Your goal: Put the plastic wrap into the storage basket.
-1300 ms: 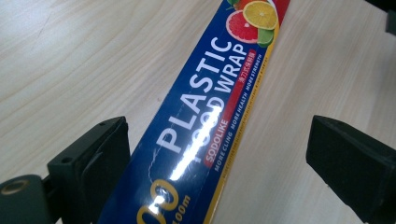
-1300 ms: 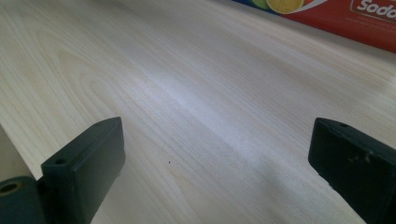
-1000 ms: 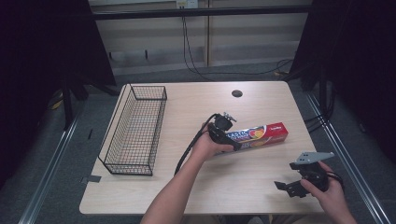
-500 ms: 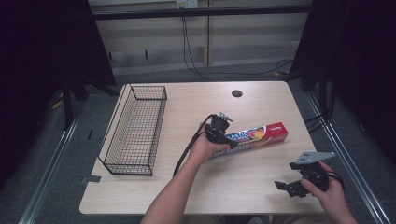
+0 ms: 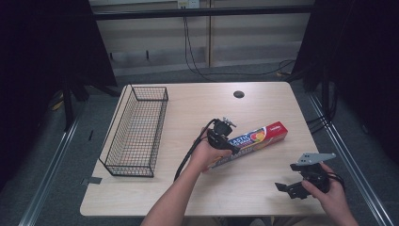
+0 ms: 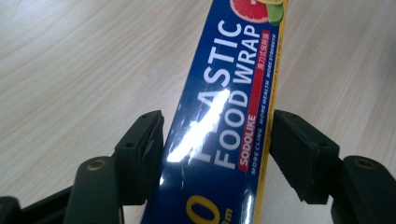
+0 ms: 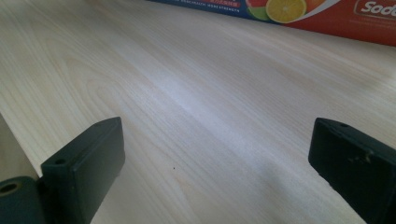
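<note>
1. The step in hand looks like the grab. The left gripper (image 6: 212, 140) has just been closing its jaws, and the plastic wrap box (image 6: 229, 107) is between them.
2. In the left gripper view, the left pad sits right against the blue side of the box. The right pad is at the yellow edge. I think both press on it, so the box is grasped.
3. The box lies flat on the wooden table (image 5: 197, 101), near the middle. Its red end points to the far right. The left gripper (image 5: 221, 136) holds it close to the near left end.
4. The wire basket (image 5: 136, 129) stands on the left side of the table, well apart from the box.
5. The right gripper (image 5: 301, 181) waits at the near right corner. Its jaws stand wide apart, with nothing between them, just bare table.
6. The next move, I think, is to lift the box. The box is long and held near one end, so the far end may dip. A firm grip and a slow lift would help.
</note>
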Demonstrator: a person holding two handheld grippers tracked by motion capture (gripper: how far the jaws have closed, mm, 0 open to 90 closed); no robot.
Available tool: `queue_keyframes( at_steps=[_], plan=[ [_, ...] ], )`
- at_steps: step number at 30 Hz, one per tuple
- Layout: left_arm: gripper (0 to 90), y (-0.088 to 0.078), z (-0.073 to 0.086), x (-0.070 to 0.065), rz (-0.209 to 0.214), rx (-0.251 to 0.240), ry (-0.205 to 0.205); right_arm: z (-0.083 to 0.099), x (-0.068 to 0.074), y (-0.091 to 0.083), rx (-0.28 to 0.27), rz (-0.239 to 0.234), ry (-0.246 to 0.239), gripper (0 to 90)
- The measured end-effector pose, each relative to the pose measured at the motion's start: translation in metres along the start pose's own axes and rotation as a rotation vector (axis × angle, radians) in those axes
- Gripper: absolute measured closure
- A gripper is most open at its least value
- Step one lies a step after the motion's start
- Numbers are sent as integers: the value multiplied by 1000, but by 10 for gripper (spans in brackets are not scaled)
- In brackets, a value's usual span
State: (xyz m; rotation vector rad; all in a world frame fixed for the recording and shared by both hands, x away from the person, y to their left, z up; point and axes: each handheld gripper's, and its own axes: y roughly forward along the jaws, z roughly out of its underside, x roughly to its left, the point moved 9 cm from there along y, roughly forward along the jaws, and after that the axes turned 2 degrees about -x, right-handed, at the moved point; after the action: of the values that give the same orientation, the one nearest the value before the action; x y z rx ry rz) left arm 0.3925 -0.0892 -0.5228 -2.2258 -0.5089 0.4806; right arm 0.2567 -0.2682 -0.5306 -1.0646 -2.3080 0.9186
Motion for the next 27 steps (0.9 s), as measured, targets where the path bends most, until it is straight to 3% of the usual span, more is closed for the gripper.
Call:
queue_keyframes(
  at_steps=[3,7,9,11,13,16,20,27],
  plan=[
    [331,5,-3,-1,3,19,14,0,1,1,1,0,-1,34],
    [298,12,-6,-4,5,18,0,0,1,2,4,-2,1,34],
    [282,17,-7,-4,-6,38,23,-1,1,1,0,-2,-2,34],
    [283,19,-8,-6,3,31,11,0,1,1,2,1,1,34],
    [302,23,-6,-6,-18,63,34,-1,2,0,-4,-1,0,34],
    [317,24,-7,-5,-18,64,31,-1,3,0,-3,-4,-3,34],
    [344,23,-5,-6,-16,102,92,-2,4,0,-8,-5,-5,34],
    [376,21,-3,-11,-11,131,72,-3,5,1,-19,-13,3,34]
  ],
)
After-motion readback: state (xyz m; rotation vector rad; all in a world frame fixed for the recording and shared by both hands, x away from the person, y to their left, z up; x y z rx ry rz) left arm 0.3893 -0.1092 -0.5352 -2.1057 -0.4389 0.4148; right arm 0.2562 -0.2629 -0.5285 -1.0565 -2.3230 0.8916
